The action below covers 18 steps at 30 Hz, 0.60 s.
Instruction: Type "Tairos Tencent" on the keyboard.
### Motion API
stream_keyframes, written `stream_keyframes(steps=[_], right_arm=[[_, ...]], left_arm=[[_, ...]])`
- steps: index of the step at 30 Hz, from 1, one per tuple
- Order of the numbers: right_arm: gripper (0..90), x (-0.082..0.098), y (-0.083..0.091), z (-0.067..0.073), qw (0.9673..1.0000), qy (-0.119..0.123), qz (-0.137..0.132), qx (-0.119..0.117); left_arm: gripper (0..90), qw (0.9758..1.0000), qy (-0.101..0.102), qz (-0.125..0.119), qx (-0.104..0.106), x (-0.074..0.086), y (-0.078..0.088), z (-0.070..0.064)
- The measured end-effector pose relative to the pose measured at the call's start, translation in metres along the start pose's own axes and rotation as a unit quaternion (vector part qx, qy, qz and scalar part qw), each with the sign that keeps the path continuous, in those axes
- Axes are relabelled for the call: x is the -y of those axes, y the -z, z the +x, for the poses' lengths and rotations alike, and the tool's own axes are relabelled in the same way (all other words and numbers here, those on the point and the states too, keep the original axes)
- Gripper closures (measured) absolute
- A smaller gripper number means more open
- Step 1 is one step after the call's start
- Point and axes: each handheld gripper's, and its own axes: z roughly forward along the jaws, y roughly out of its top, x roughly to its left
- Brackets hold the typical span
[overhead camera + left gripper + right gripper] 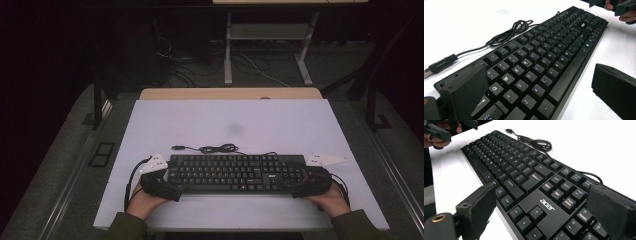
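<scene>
Now, at the left side of the room it is very dark; only a grey floor strip with a small dark floor socket (pixel 101 154) can be seen beside the table (pixel 240 117). The table top is white and plain, with one faint grey stain (pixel 234 129) near its middle and a strip of light wood (pixel 230 93) along its far edge.

The left tool (pixel 161 188) is held by the left hand (pixel 143 201) at the left end of the keyboard (pixel 235 173). In the left gripper view its jaws stand wide: one is over the top left corner of the keyboard, the other is off the front edge, so this end of the keyboard lies between them. I cannot tell if the pads press on it.

The black keyboard lies flat on the near half of the table, parallel to the front edge. Its cable (pixel 217 148) is in a loose bundle just behind it, with the plug (pixel 177 147) lying on the white surface.

The right tool (pixel 306 188), in the right hand (pixel 332 200), is at the right end of the keyboard. Its jaws are also wide, one at the front edge and one at the back edge near the number keys.

Behind the table, a white metal table frame (pixel 270 47) stands on the dark floor with some loose wires (pixel 250 67) around it.
</scene>
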Motion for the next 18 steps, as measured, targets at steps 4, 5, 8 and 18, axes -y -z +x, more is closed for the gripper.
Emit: stream_keyframes(steps=[4, 5, 8, 18], right_arm=[[9.1, -0.005, -0.001, 0.003, 1.0, 0.002, -0.001, 0.0], [9.1, -0.006, -0.002, 0.003, 1.0, 0.003, -0.004, 0.001], [9.2, -0.008, -0.004, 0.005, 1.0, 0.004, -0.007, 0.004], [9.3, -0.013, -0.007, 0.004, 0.9998, -0.002, -0.022, -0.002]], left_arm=[[0.0, 1.0, -0.002, -0.003, -0.002, -0.001, 0.0, 0.0], [0.0, 1.0, -0.002, -0.002, -0.003, -0.001, 0.001, 0.0], [0.0, 1.0, 0.0, -0.004, -0.005, -0.001, 0.002, 0.0], [0.0, 1.0, 0.001, -0.008, -0.006, -0.002, 0.002, -0.002]])
